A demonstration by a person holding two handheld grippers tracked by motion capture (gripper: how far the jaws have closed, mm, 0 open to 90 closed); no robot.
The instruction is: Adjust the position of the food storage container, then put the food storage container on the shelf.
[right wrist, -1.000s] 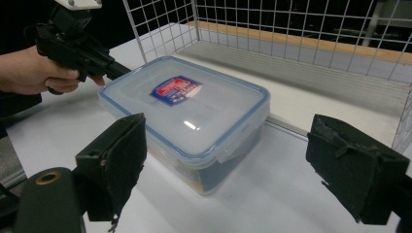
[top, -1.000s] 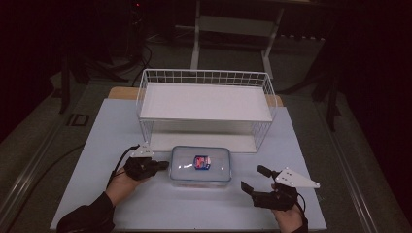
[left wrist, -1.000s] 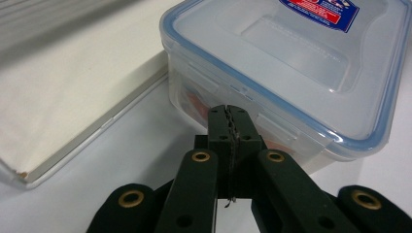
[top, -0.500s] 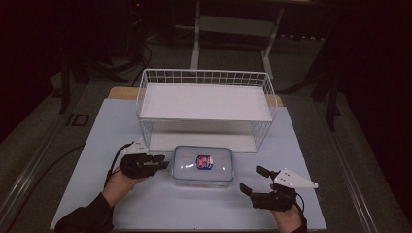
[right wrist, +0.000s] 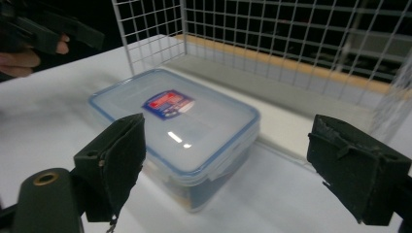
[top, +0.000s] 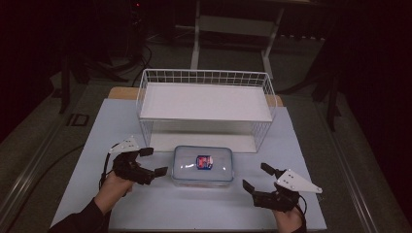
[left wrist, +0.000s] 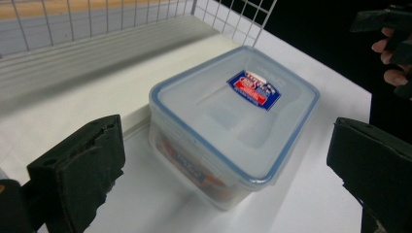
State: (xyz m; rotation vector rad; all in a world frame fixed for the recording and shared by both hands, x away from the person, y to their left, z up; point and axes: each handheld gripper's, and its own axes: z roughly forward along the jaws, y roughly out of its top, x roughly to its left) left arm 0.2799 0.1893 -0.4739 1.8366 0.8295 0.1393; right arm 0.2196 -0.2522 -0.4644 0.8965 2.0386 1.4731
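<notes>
Now, step: both grippers stand on either side of the box, nothing gripped; I judge this as the approach before a two-sided grasp.
Box: the box (top: 203, 166) sits at the lower centre of the high view, on the table (top: 311, 145), just in front of the rack (top: 206, 102). Its lid (left wrist: 235, 104) is on, with a red and blue label (right wrist: 166, 105).
Left gripper: the left gripper (top: 154, 162) is at lower left, just beside the box's left side, jaws wide apart and empty; in its own view the box lies between the jaws but further ahead.
Right gripper: the right gripper (top: 256, 177) is at lower right, near the box but apart from it, jaws wide and empty.
Next move: probably each gripper must come closer to its own side of the box, then close evenly. The smooth plastic may slip.
</notes>
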